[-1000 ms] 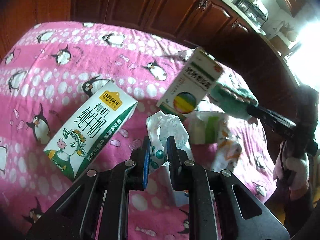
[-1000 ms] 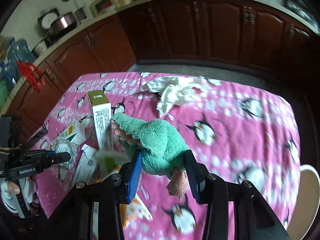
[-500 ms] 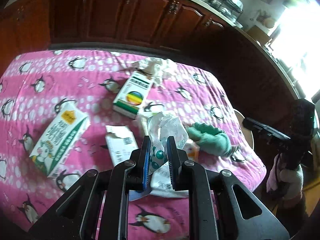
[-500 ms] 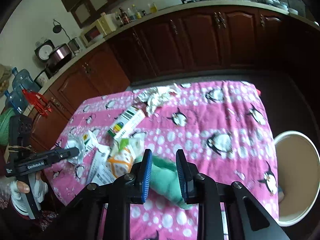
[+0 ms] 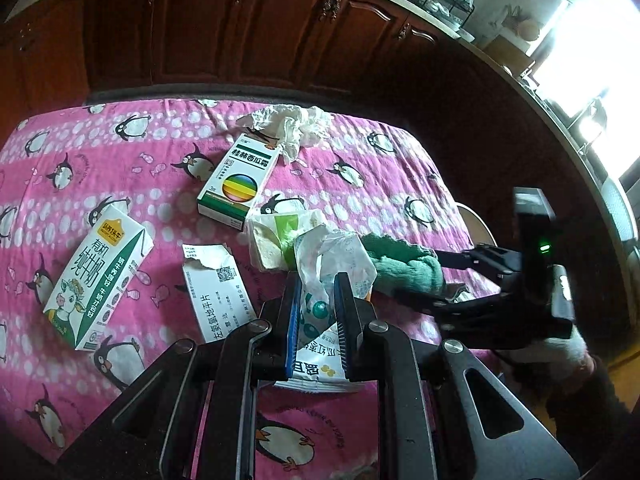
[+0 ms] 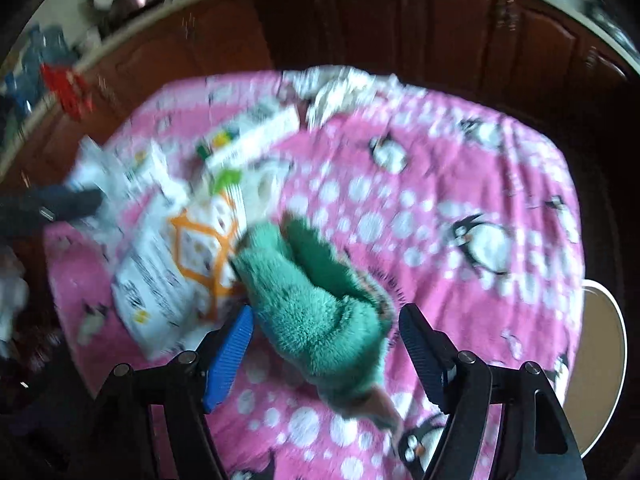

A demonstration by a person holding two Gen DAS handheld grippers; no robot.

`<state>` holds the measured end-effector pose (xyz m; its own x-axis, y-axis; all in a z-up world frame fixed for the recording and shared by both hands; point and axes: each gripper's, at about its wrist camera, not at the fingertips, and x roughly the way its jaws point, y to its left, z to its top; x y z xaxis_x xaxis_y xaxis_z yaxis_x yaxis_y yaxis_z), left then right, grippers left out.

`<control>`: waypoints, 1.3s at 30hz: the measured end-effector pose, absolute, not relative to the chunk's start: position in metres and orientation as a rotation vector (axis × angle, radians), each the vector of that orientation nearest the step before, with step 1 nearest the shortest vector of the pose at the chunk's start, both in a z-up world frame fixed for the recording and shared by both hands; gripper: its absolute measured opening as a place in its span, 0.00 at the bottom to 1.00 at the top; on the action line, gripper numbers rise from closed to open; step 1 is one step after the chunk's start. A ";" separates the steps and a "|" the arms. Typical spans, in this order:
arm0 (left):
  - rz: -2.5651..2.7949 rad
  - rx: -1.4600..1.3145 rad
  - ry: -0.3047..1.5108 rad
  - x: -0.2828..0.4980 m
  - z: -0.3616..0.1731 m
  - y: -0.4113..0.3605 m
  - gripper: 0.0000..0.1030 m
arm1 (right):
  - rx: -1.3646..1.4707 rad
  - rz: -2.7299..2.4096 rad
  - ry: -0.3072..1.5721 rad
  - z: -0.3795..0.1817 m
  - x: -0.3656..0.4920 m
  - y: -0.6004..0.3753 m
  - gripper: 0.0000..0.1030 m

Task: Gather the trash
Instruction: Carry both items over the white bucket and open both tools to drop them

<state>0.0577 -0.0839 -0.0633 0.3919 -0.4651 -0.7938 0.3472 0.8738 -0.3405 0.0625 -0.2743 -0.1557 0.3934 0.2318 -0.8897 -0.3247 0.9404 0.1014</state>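
My left gripper (image 5: 317, 300) is shut on a crumpled white plastic wrapper (image 5: 332, 256) and holds it above the pink penguin cloth (image 5: 132, 152). My right gripper (image 6: 326, 332) is open, its jaws on either side of a green fuzzy cloth (image 6: 316, 304) that lies on the table; the cloth also shows in the left wrist view (image 5: 404, 264). Other trash lies about: a milk carton (image 5: 96, 276), a medicine box (image 5: 240, 176), a torn flat box (image 5: 216, 292), a snack bag (image 6: 176, 268), crumpled tissue (image 5: 292, 124). The right wrist view is blurred.
A white bin (image 6: 600, 364) stands off the table's right edge. Dark wooden cabinets (image 5: 240, 28) run behind the table. A tissue pack (image 5: 280, 236) lies near the green cloth.
My right gripper has opened wide and come down around the green cloth on the table. My left gripper still holds the wrapper and has dropped a little closer to the table.
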 end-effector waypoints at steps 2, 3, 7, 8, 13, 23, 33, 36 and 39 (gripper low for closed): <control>-0.522 -0.123 1.049 0.057 -0.063 -0.086 0.14 | -0.053 0.346 1.068 -0.150 0.057 -0.280 0.51; -0.526 -0.121 1.048 0.058 -0.062 -0.087 0.14 | -0.036 0.352 1.048 -0.145 0.053 -0.283 0.50; -0.549 -0.124 1.042 0.060 -0.057 -0.096 0.14 | 0.003 0.320 0.967 -0.120 0.034 -0.301 0.49; -0.557 -0.124 1.039 0.060 -0.056 -0.099 0.14 | 0.023 0.311 0.950 -0.112 0.029 -0.308 0.49; -0.613 -0.096 1.029 0.058 -0.046 -0.127 0.14 | 0.122 0.244 0.880 -0.085 0.002 -0.345 0.49; -0.744 -0.002 1.010 0.053 -0.032 -0.210 0.14 | 0.278 0.010 0.829 -0.072 -0.034 -0.437 0.49; -0.895 0.074 1.047 0.050 -0.038 -0.319 0.14 | 0.442 -0.259 0.906 -0.108 -0.059 -0.535 0.49; -0.921 0.086 1.063 0.050 -0.047 -0.349 0.14 | 0.500 -0.301 0.923 -0.122 -0.063 -0.554 0.50; -0.939 0.077 1.083 0.052 -0.057 -0.374 0.14 | 0.518 -0.341 0.939 -0.131 -0.061 -0.567 0.51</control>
